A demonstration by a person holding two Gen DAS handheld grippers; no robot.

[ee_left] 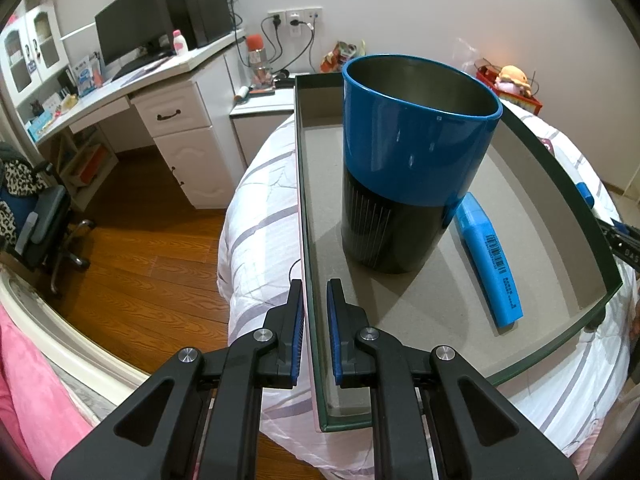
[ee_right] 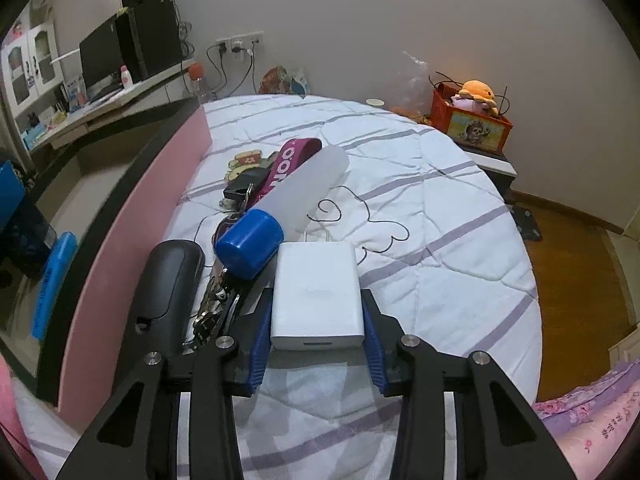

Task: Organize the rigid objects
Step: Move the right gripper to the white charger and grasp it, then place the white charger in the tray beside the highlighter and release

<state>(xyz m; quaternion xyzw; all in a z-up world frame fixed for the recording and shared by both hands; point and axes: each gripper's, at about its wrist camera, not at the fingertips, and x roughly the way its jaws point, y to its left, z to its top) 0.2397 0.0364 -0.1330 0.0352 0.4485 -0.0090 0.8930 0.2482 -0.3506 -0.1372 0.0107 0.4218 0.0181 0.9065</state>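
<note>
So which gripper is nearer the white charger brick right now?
Right. The right gripper has the white charger brick between its jaws, pads against its sides, on the bed. The left gripper is away at the box, shut on its near wall.

Bkgd: monitor (ee_left: 132, 34) on desk (ee_left: 160, 68), office chair (ee_left: 36, 216), plush toy (ee_right: 476, 92) in red box (ee_right: 472, 124).

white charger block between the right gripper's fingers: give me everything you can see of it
The white charger block is a smooth, glossy plastic brick with rounded corners and a slot-like port on its near face. It lies flat on the quilt, a thin white cable leaving its far end. The right gripper straddles it, blue pads against both sides. Its far left corner meets the blue bottle cap.
</note>
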